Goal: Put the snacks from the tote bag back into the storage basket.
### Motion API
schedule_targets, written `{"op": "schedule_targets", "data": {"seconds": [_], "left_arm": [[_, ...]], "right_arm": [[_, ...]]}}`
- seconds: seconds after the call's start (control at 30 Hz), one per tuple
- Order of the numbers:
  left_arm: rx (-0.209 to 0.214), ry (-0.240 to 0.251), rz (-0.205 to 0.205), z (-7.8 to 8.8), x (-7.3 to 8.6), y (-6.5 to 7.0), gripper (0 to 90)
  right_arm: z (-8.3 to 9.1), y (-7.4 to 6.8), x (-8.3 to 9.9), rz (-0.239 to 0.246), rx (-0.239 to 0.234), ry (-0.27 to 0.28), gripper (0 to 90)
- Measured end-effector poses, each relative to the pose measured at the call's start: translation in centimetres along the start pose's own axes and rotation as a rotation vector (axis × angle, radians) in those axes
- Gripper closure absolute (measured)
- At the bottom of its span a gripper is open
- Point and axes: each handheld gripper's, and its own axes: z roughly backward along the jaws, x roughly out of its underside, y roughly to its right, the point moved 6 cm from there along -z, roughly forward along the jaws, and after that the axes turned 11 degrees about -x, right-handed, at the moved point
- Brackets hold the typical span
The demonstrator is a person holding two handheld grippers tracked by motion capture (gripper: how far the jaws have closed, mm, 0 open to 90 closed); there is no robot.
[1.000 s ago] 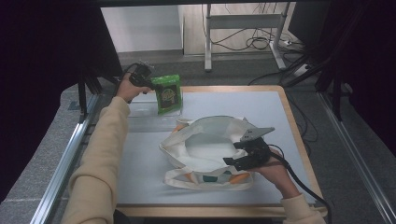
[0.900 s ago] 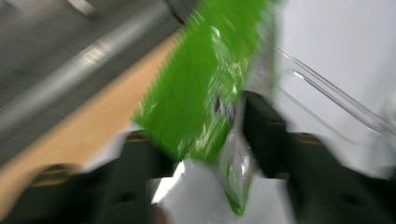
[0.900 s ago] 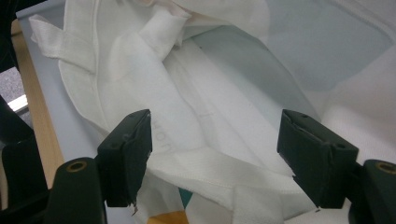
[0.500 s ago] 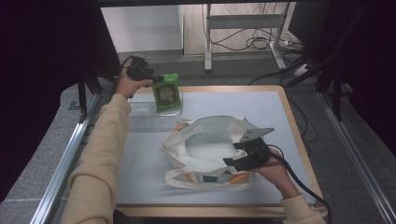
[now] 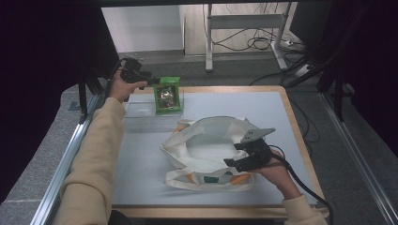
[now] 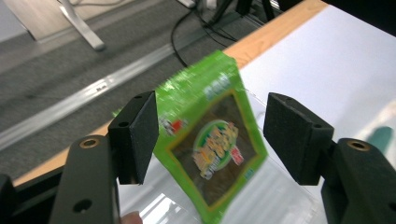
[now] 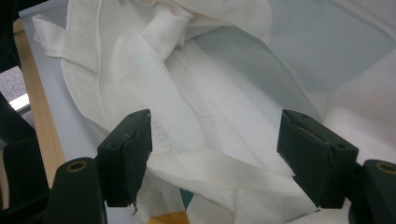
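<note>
1. Left gripper [image 5: 152, 82] at the far left corner of the table [image 5: 291, 101], held level in the left hand [image 5: 121, 88] and pointing right toward a green snack packet [image 5: 167, 95].
2. Jaws just now opened wide; in the left gripper view [image 6: 205, 135] both black pads stand apart, with the packet [image 6: 210, 140] seen between them. Left pad just beside the packet's edge, touching or not hard to tell; right pad clearly clear of it.
3. Packet upright and slightly tilted, standing in a clear plastic tray [image 5: 141, 110] at the far left of the white mat [image 5: 277, 112]. Printed front with a round picture turned toward the near side.
4. White tote bag [image 5: 206, 150] lying near the middle of the mat, mouth gaping upward, handles [image 5: 187, 180] spread flat on the near side. Orange and teal print visible on its near face.
5. Right gripper [image 5: 230, 163] at the near right rim of the bag, held in the right hand [image 5: 277, 171], grey three-cornered plate on top, black cable trailing off to the near right.
6. In the right gripper view [image 7: 215, 154], jaws spread wide over the bag's folded hem [image 7: 219, 172]; cloth lying between the pads, neither pad seen pressing on it.
7. Packet and bag well apart, packet farther away and to the left.
8. Beyond the table's far edge, grey floor with cables [image 5: 263, 44] and metal stand legs [image 5: 209, 37].
</note>
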Motion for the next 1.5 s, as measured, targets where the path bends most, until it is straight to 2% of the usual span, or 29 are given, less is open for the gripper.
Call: {"op": "schedule_targets", "data": {"seconds": [0.13,0.4,0.57,0.8,1.0,1.23,1.37,1.5], "left_arm": [[0.024,-0.019,-0.009,0.4,0.6,1.1,36.1],[0.034,-0.037,-0.023,2.0,1.8,3.2,36.3],[0.053,-0.067,-0.054,3.6,3.5,5.0,36.0],[0.079,-0.072,-0.076,6.4,4.7,7.9,36.7],[0.112,-0.064,-0.079,8.4,5.8,10.2,35.8],[0.159,-0.032,-0.086,10.4,8.3,13.2,35.7],[0.183,-0.009,-0.089,11.3,9.5,14.6,35.8],[0.186,-0.001,-0.082,11.8,10.5,15.3,36.3]], "right_arm": [[0.3,0.0,-0.2,0.0,-0.003,0.012,26.7],[1.2,0.2,-0.5,0.011,0.008,0.033,26.7],[1.5,0.6,-0.7,0.014,0.019,0.041,26.7],[2.1,0.6,-0.8,0.022,0.025,0.051,26.7],[2.7,0.5,-1.1,0.022,0.04,0.057,26.6],[4.1,0.5,-1.4,0.022,0.06,0.08,26.4],[4.9,1.0,-1.2,0.009,0.069,0.098,26.4],[5.5,1.5,-0.7,-0.01,0.081,0.108,26.4]]}}
